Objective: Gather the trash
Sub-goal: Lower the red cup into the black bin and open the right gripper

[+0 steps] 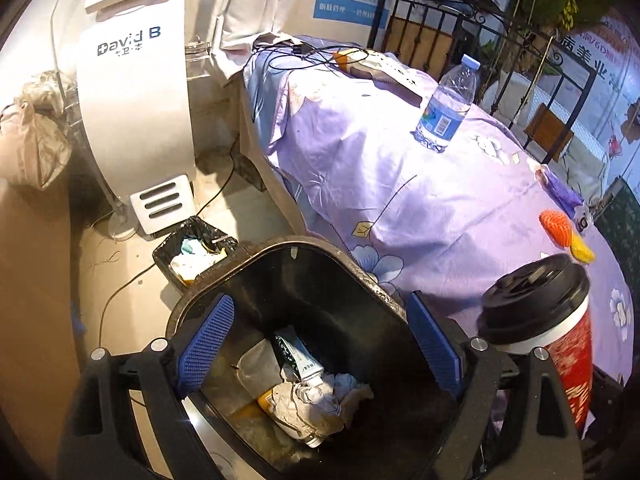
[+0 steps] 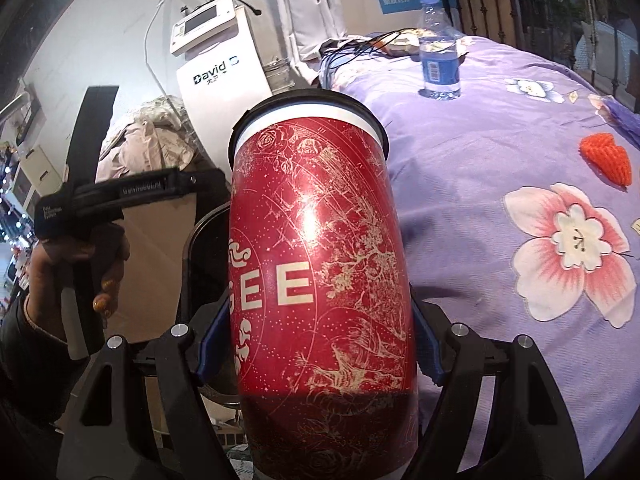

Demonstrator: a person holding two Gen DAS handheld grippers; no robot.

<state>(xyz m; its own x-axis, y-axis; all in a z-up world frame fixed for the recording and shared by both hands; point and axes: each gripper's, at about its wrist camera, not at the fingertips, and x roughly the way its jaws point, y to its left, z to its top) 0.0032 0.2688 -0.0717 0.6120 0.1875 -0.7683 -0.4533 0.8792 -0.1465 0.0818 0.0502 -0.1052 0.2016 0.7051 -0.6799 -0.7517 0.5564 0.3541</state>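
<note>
The right gripper (image 2: 320, 344) is clamped on a tall red paper cup (image 2: 320, 264) with a black lid, blue pads pressing its lower body on both sides, and the cup looks tipped a bit toward the dark bin (image 1: 304, 320) beside the bed. The left gripper (image 1: 320, 344) hangs over that bin with its jaws spread wide and nothing between them. Crumpled paper and a squeezed tube (image 1: 298, 356) already lie at the bottom.

Handling-wise, that cup is probably light and kinda squishy. It's thin paper with a glossy print, so it could dent or slide if squeezed hard. Can't tell if there's liquid left inside. The grip low on the body seems fine, though nearer the stiff rim under the lid would crush less.

Further out, the purple floral bedspread (image 2: 500, 152) still carries a clear water bottle (image 1: 446, 108) standing upright well back, plus an orange foam net thing (image 2: 606, 158) near the edge. The bottle would be stiff-ish but crackly, so grab it around the label. The foam is soft and weighs basically nothing. A smaller lined bin (image 1: 196, 248) sits on the floor by a white machine (image 1: 132, 92).
</note>
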